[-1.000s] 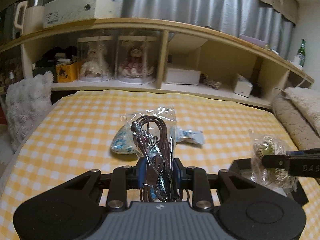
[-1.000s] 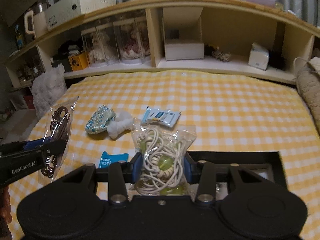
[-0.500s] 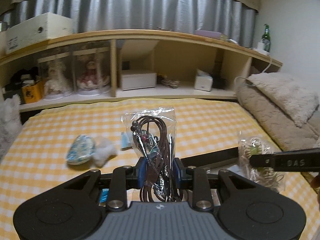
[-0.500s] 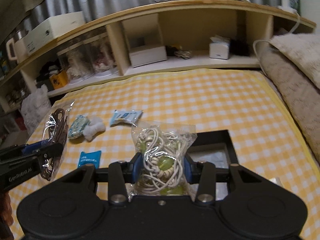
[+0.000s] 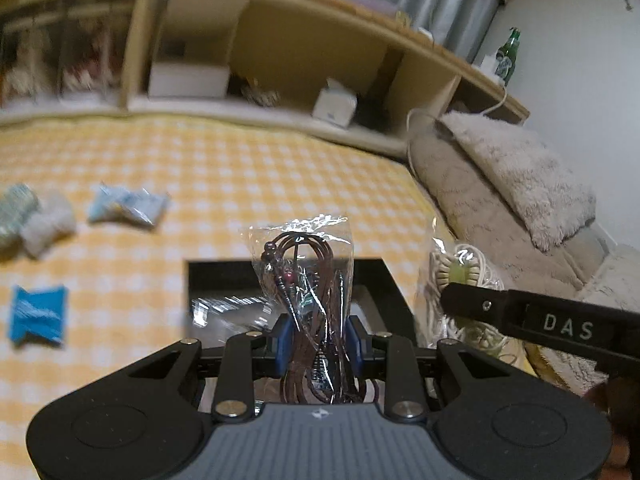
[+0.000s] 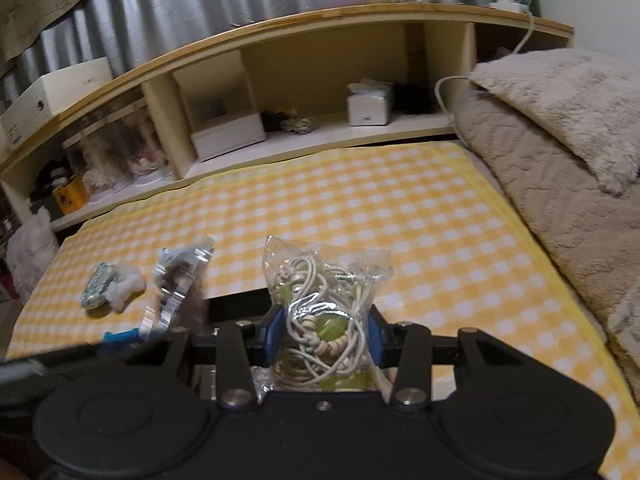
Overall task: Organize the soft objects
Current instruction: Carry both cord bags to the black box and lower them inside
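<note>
Tongs on the left (image 5: pixel 316 336) pinch a bagged brown cord (image 5: pixel 310 280); right tongs (image 6: pixel 326 330) pinch a bagged white cord (image 6: pixel 324 300) above the black tray (image 5: pixel 280 270).

Black hand-held gripper (image 5: pixel 316 340), blue pads, silver screws, "DAS" marking

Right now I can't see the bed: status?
Left gripper shut on brown cord bag. Right gripper shut on white cord bag. Black tray below, unobstructed.

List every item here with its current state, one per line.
Left claw: shut on brown cord bag, held upright over the black tray.
Right claw: shut on white cord bag.
Black tray: open, on the yellow cloth.
Blue packet: lying loose on the cloth.
</note>
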Demonstrator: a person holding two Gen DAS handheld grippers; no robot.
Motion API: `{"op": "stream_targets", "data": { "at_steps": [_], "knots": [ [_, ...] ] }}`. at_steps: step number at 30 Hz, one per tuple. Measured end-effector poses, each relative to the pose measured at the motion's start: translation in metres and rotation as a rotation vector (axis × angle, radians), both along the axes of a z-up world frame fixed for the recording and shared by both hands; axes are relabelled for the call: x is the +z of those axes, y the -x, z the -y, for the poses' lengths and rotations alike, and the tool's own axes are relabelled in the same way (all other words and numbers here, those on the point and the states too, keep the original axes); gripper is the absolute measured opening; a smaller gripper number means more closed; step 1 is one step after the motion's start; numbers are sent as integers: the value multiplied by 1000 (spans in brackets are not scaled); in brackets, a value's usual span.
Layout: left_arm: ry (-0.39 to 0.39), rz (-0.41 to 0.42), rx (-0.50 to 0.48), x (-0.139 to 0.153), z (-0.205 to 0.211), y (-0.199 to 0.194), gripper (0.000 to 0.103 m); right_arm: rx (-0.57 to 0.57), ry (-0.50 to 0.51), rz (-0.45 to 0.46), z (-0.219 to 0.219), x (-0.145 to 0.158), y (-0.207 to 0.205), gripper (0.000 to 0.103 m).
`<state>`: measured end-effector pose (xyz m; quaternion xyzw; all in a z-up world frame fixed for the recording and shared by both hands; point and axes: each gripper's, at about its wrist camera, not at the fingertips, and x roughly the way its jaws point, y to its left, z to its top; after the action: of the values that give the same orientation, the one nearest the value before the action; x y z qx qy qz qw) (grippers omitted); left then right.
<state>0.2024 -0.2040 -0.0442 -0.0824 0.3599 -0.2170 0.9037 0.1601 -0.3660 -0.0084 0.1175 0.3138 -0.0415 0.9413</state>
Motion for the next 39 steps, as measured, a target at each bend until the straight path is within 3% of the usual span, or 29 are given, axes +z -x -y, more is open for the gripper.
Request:
{"op": "stream_targets", "data": {
  "at_steps": [3,4,5,7,18,27,31,37,39],
  "knots": [
    [-5,-16,1,-11,15,-7,33,-10,-19,-19,10,-9,-2,43],
    [-7,-18,2,-15,18,-8,45,-11,-22,-23,12,-11,-3,43],
    [-14,-26,4,-17,20,-10,66,-10,-24,-26,14,-13,-4,43],
    [-33,-14,21,-17,19,-11,81,-8,-32,-28,18,-16,-6,43],
    [-125,135,-2,21,-13,3,84,1,-61,-46,26,-22,-10,43],
    [-120,170,73,41,-69,15,89,89,-109,-121,-8,-34,-37,43],
    [-121,160,85,42,-86,17,89,2,-266,-157,-16,-43,-55,43],
    [-92,168,106,43,-103,15,89,-221,-506,-213,-28,-70,-77,44],
    [-86,170,111,42,-107,13,89,-303,-590,-205,-31,-79,-80,49]
  ]
}}
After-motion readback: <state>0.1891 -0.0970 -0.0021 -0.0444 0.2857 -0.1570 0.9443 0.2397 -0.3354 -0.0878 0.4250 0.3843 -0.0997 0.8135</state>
